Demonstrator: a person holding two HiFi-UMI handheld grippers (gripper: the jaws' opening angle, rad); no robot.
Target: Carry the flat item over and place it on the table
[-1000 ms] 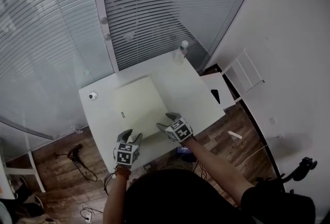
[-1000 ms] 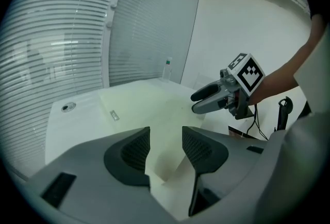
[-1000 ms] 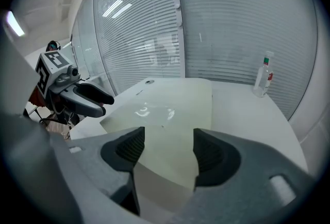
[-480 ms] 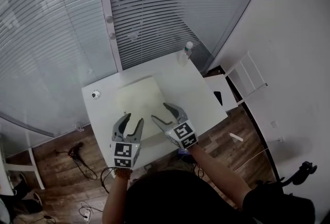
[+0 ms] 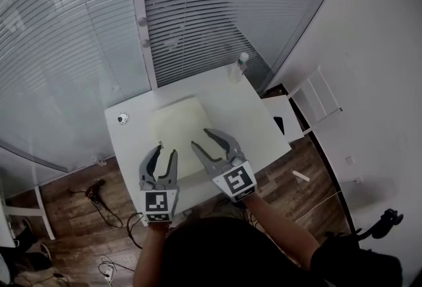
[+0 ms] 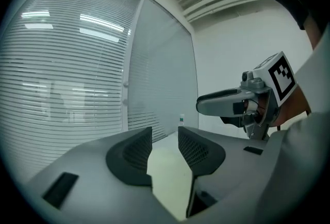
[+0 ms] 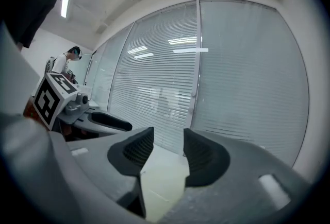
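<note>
A pale cream flat board [image 5: 180, 134] lies in the middle of the white table [image 5: 250, 117]. My left gripper [image 5: 161, 154] hovers above the table's near left edge, open, nothing between its jaws. My right gripper [image 5: 207, 139] is raised over the board's near right corner, jaws spread wide and empty. In the left gripper view the board [image 6: 167, 179] shows through the gap of the left gripper [image 6: 164, 147], with the right gripper [image 6: 242, 107] to the side. In the right gripper view the right gripper [image 7: 167, 151] frames the board [image 7: 160, 187].
A small clear bottle [image 5: 242, 63] stands at the table's far edge. A little round object [image 5: 121, 119] sits at the far left corner. Blinds cover glass walls behind. A white chair [image 5: 297, 111] stands to the right. Cables [image 5: 102, 203] lie on the wood floor.
Both grippers have lifted off the board's near edge and drawn back toward me. Their jaws have opened wider. The board stays on the table.
</note>
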